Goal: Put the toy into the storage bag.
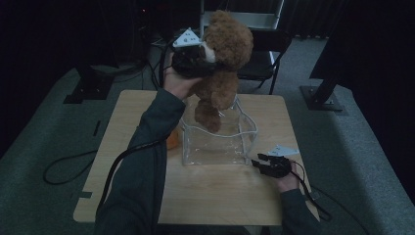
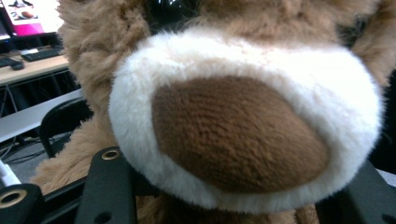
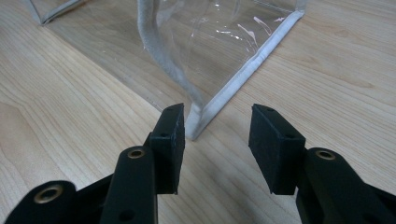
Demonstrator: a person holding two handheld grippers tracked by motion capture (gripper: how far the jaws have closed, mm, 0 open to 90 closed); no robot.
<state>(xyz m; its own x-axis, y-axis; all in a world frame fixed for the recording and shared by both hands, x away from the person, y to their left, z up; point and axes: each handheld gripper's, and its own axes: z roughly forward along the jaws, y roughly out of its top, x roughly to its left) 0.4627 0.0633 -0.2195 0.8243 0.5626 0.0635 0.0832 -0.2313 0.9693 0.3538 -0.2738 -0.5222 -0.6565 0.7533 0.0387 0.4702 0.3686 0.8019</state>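
Table: a light wooden table (image 1: 122,147) with pale grain, its near left edge notched; it stands on grey carpet (image 1: 44,132).
Room: dim, with dark curtains at the back, a black chair (image 1: 266,58) behind the table, black stand feet at either side, a cable looping over the floor at left.
Teddy bear: the brown teddy bear (image 1: 222,58) hangs upright above the clear plastic bag (image 1: 218,142), feet at its open top.
Left gripper: the left gripper (image 1: 188,61) is raised, jaws clamped on the bear's white muzzle (image 2: 243,121).
Right gripper: the right gripper (image 3: 215,140) lies low on the table, jaws apart, empty, at the bag's white-edged corner.
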